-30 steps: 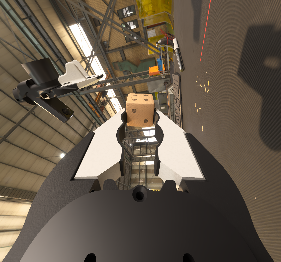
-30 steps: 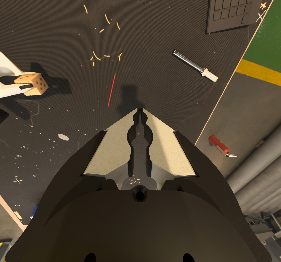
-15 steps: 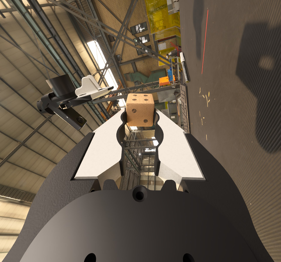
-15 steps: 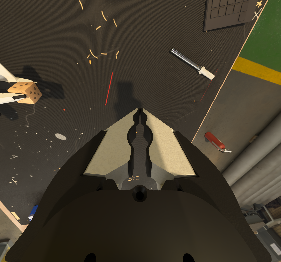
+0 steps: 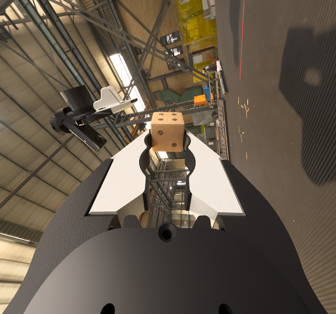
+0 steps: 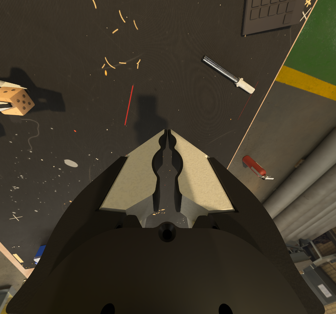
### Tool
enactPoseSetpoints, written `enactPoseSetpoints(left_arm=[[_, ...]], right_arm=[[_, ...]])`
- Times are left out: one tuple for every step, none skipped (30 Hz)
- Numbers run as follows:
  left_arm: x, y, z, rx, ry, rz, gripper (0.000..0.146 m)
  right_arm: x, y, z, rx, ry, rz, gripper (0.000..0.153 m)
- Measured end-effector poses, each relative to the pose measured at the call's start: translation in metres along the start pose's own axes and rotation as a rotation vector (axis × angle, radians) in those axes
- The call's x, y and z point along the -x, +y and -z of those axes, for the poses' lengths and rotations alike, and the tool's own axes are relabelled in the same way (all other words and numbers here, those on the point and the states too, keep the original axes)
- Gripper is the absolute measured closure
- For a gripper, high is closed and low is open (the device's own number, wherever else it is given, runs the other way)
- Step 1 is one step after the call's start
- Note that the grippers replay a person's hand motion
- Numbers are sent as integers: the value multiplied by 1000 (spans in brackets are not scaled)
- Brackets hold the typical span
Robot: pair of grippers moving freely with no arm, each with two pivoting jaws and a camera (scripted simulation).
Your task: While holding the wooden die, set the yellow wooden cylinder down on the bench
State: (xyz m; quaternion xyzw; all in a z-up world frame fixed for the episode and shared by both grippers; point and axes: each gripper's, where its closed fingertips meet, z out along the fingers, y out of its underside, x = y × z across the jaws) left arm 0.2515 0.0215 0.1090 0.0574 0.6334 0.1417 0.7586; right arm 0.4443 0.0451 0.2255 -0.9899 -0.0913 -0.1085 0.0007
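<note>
Wooden die (image 5: 167, 134) is sitting clamped in the left gripper (image 5: 167, 137) above the dark tabletop (image 6: 163, 50); the right gripper (image 6: 167, 131) is hovering with fingertips together, holding nothing.

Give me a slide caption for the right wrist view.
Right gripper shut and empty above the dark bench; left gripper holds the wooden die at far left.

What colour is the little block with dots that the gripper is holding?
The wooden die is light tan with dark round dots, seen best in the left wrist view.

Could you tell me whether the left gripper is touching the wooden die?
Touching: in the left wrist view, the left gripper has both jaws pressed against opposite sides of the wooden die.
</note>
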Motion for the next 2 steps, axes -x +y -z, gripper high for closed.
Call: enactPoseSetpoints(left_arm=[[1, 0, 1, 0, -2, 3, 112], [2, 0, 1, -1, -4, 5, 112]], right_arm=[[0, 0, 0, -1, 1, 0, 152], [0, 0, 0, -3, 1, 0, 152]])
